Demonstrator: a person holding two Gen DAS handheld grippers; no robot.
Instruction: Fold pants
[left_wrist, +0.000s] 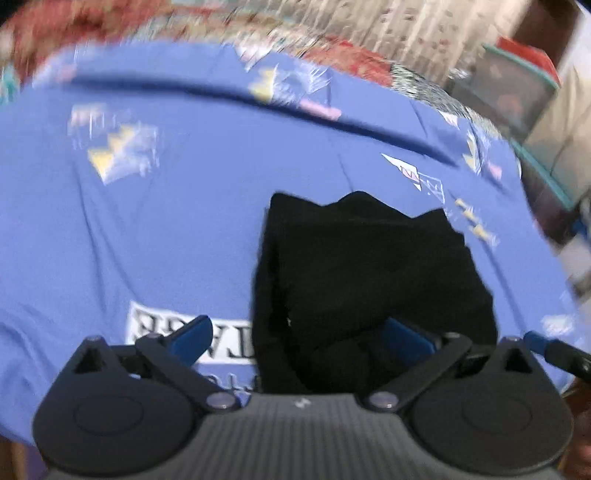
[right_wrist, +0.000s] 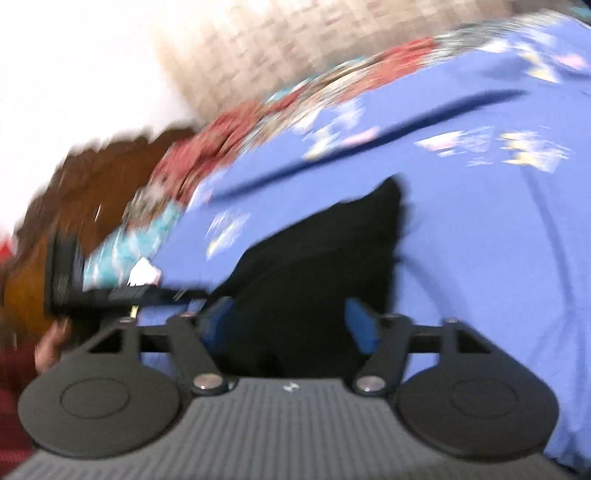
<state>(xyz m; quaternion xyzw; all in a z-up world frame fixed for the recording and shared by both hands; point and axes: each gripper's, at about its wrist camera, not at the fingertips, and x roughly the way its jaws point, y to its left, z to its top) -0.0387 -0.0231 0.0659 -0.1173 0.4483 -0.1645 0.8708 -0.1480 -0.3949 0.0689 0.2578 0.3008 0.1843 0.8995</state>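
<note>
Your left gripper (left_wrist: 299, 338) stands wide, nothing pinched; its right pad lies over the near edge of the black pants (left_wrist: 369, 277), its left pad over the blue sheet (left_wrist: 166, 229). Your right gripper (right_wrist: 291, 325) is spread too, the dark cloth lying between its pads without either visibly pressing on it. The pants sit as a compact folded bundle directly ahead of both tools, the long axis running away from you toward the patterned bedding (left_wrist: 351, 59) beyond. Both hands look about equally near; the left appears offset left of the bundle's centre.
</note>
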